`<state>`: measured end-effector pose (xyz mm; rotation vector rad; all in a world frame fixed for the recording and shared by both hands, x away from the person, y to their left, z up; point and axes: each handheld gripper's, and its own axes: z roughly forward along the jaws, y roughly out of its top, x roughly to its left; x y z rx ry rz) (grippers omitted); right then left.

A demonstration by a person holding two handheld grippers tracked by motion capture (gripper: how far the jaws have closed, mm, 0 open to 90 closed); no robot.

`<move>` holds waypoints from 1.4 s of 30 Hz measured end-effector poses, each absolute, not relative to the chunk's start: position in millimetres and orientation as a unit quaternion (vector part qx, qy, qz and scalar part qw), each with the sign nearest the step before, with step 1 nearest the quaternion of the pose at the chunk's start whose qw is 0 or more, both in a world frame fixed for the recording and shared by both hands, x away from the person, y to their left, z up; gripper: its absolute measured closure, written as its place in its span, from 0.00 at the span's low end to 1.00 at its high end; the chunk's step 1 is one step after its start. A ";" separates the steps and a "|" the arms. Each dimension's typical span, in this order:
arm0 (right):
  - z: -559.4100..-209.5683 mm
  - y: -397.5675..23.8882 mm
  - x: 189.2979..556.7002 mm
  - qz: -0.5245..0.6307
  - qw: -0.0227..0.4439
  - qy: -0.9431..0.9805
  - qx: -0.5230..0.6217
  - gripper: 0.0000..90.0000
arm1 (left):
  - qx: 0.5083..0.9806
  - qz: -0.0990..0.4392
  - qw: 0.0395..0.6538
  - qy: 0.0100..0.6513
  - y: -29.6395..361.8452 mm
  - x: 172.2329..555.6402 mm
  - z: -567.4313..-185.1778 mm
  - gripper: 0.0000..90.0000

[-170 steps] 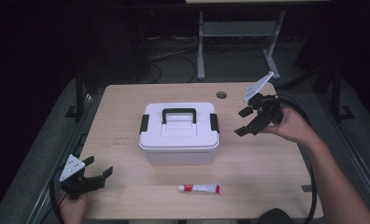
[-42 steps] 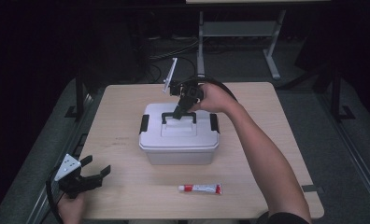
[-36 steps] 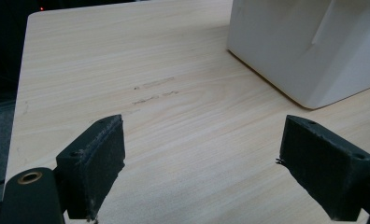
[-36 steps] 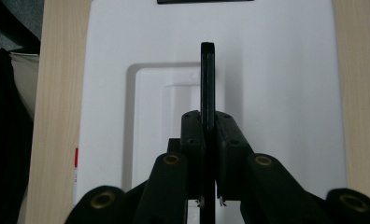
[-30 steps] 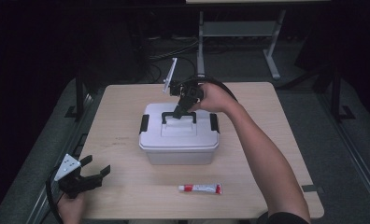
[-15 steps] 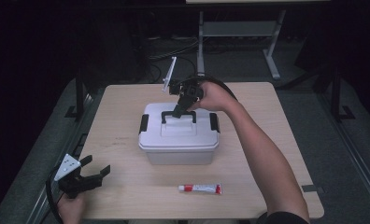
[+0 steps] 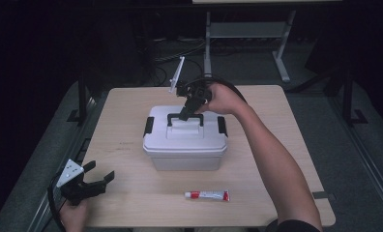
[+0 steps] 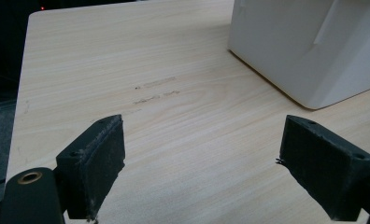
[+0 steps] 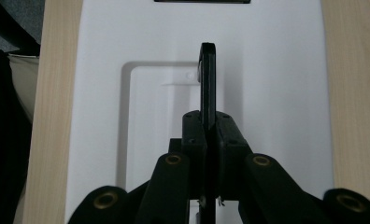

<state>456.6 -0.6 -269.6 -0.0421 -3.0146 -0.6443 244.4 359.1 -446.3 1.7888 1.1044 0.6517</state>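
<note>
Right tongs (image 9: 209,135) are clamped on the box's black handle (image 9: 208,84); left tongs (image 8: 202,172) stand wide apart, holding nothing.

Storage box (image 7: 184,145) at centre of desk (image 7: 276,145), handle (image 7: 184,117) upright on lid. Tube (image 7: 207,195) before box, near front edge, lying crosswise, well apart from box. Right gripper (image 7: 184,115) above lid's rear, clamped on handle. Left gripper (image 7: 100,180) at front left corner of desk, well left of box and tube.
</note>
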 end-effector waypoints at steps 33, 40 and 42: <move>-236.5 -34.1 440.2 -0.226 -0.002 -0.974 -0.025 0.94 | 0.729 0.264 0.449 0.444 357.8 244.6 -446.3 0.15; -236.2 -48.5 435.0 -0.231 -0.001 -0.972 -0.032 0.93 | 0.729 0.264 0.449 0.444 356.8 244.6 -446.3 0.15; -236.7 -52.9 434.1 -0.231 -0.002 -0.972 -0.035 0.94 | 0.729 0.265 0.449 0.444 356.3 244.6 -446.3 0.15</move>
